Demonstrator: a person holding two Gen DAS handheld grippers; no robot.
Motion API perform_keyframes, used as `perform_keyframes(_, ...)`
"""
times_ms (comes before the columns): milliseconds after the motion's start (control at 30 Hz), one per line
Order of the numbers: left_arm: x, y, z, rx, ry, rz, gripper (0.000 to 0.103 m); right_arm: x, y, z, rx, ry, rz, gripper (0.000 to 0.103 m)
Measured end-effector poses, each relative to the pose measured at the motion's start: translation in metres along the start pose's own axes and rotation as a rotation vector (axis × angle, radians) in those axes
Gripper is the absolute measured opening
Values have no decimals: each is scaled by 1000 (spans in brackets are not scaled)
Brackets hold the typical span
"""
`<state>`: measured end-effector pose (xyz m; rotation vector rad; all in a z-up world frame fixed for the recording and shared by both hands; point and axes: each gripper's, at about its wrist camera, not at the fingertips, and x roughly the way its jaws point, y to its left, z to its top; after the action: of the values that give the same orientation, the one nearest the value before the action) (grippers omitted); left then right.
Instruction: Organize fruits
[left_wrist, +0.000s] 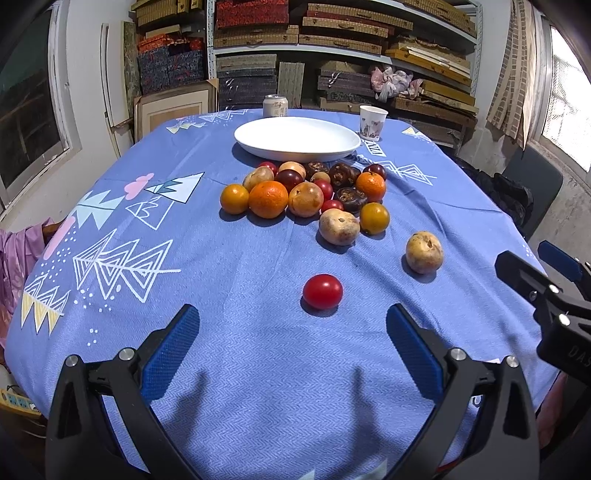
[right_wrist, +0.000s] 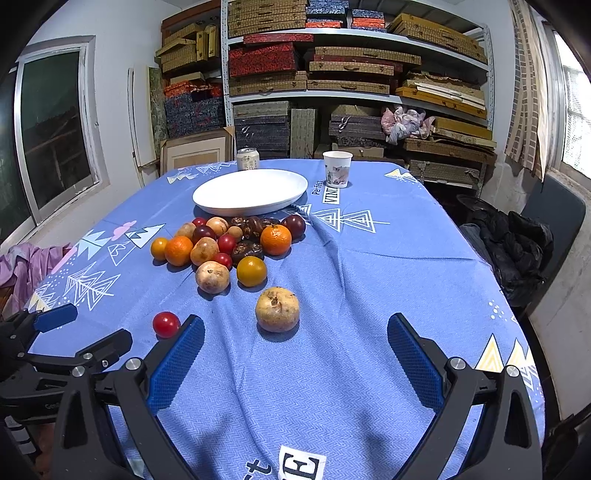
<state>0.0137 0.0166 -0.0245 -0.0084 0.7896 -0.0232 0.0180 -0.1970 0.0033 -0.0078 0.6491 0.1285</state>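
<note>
Fruits (left_wrist: 306, 192) lie heaped on the blue-clothed tabletop (left_wrist: 229, 369) just in front of the white plate (left_wrist: 297, 138), which holds nothing, so by the look of it the sorting has not begun. Two pieces sit apart from the heap on the side away from the plate: a red tomato (left_wrist: 322, 291) and, beside it, a pale speckled fruit (left_wrist: 424, 252). The left gripper (left_wrist: 291, 354) hovers with its blue pads spread wide and nothing between them, lined up on the tomato, probably the first pick. The right gripper (right_wrist: 295, 360) is likewise spread and empty, facing the pale fruit. A can (left_wrist: 275, 106) and a paper cup (left_wrist: 373, 117) stand beyond the plate. Only the right wrist view shows printed lettering on the cloth beside the plate and a dark chair well off to its right; only the left wrist view shows the tomato whole, with bare cloth around it.
</note>
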Motion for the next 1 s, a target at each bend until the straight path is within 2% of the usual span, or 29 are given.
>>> perform_keyframes(200, 18, 5, -2, -10, 52, -31, 99, 5, -8, 0, 21, 8, -15, 100)
perform_keyframes(400, 49, 13, -1, -45, 127, -43, 99, 12, -25, -2, 85, 23, 14, 100)
perform_keyframes(567, 71, 15, 6, -70, 168, -135, 99, 20, -33, -6, 121, 42, 42, 100)
perform_keyframes(633, 75, 11, 8, -51, 166, -116, 99, 23, -35, -8, 132, 49, 53, 100)
perform_keyframes(667, 77, 8, 9, -32, 164, -103, 96, 24, -35, -9, 136, 51, 57, 100)
perform_keyframes(733, 82, 2, 11, -1, 170, -85, 65, 25, -36, -11, 140, 50, 61, 100)
perform_keyframes(800, 85, -5, 13, 39, 161, -79, 50, 26, -38, -12, 148, 50, 67, 100)
perform_keyframes(900, 88, -12, 15, 69, 161, -85, 49, 27, -41, -13, 162, 52, 79, 100)
perform_keyframes(1000, 90, -11, 17, 57, 152, -100, 49, 29, -43, -14, 176, 55, 87, 100)
